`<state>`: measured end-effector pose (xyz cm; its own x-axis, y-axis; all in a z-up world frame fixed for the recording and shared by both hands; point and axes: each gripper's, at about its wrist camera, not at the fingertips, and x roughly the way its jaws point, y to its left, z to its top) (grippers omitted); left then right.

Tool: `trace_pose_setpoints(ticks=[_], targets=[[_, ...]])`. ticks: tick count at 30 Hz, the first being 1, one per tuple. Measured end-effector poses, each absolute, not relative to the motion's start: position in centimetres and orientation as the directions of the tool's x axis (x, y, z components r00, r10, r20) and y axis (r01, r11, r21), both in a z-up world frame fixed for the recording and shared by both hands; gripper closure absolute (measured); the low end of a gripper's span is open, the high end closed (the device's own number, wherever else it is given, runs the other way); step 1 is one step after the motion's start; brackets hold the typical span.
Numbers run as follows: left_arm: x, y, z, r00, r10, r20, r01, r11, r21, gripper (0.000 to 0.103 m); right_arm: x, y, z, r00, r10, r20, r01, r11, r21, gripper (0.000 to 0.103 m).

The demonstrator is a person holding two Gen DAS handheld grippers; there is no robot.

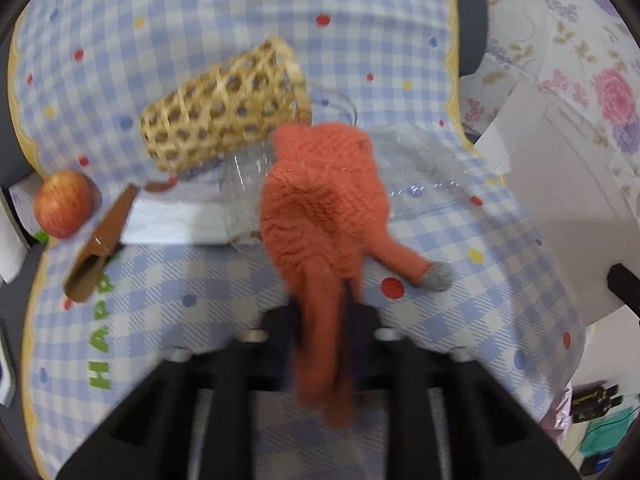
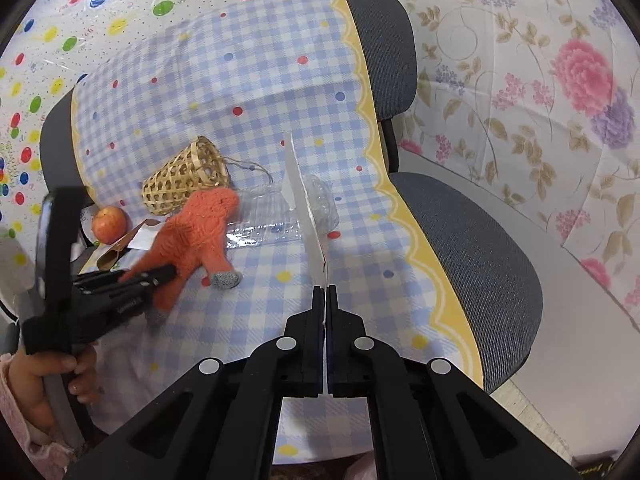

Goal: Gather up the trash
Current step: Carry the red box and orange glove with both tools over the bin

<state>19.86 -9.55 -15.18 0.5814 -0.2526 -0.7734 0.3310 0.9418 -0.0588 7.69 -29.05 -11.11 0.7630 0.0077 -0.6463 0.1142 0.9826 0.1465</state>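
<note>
Fuzzy orange knit glove (image 1: 324, 200) pinched in left claw (image 1: 324, 320); right claw (image 2: 324, 292) clamps thin white card (image 2: 304, 208).

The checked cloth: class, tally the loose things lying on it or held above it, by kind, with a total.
Orange knitted glove: 1
Woven basket: 1
Apple: 1
Brown paper bag: 1
Clear plastic packaging, crumpled: at least 1
White card or paper sheet: 1
Total: 6

Orange glove (image 1: 320, 208) hides left jaws and much clear plastic (image 1: 420, 168)
</note>
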Motion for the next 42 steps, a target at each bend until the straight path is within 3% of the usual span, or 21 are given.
trace_pose_setpoints(ticks=[2,7,10,19,25,42], targets=[[18.6,-9.0,-13.8,0.617,-0.288,-0.733,0.340,0.937,-0.082,0.091,7.3,-28.9,-10.8,0.767,0.006,-0.642,0.115,0.983,0.146,0.102],[14.3,-8.7,-8.2,0.726,-0.317,-0.610,0.403,0.915,0.003,0.092,6.1,-28.7,-9.2,0.789,0.009,-0.614,0.108,0.982,0.154,0.102],[12.5,-9.5,-5.6,0.747,-0.324,-0.580,0.448,0.891,0.079,0.092,5.0,-28.7,-8.1,0.803,0.014,-0.596,0.108,0.980,0.168,0.102],[4.6,-11.2,-3.7,0.762,-0.413,-0.498,0.528,0.843,0.108,0.092,-1.8,-29.4,-6.6,0.818,-0.028,-0.574,0.141,0.978,0.154,0.102],[-0.7,-13.6,-5.9,0.670,-0.544,-0.506,0.645,0.764,0.033,0.091,-7.6,-30.6,-7.6,0.793,-0.095,-0.601,0.217,0.967,0.133,0.102],[-8.6,-21.7,-13.3,0.396,-0.657,-0.642,0.839,0.543,-0.038,0.091,-19.0,-35.2,-15.0,0.623,-0.233,-0.746,0.453,0.885,0.102,0.101]])
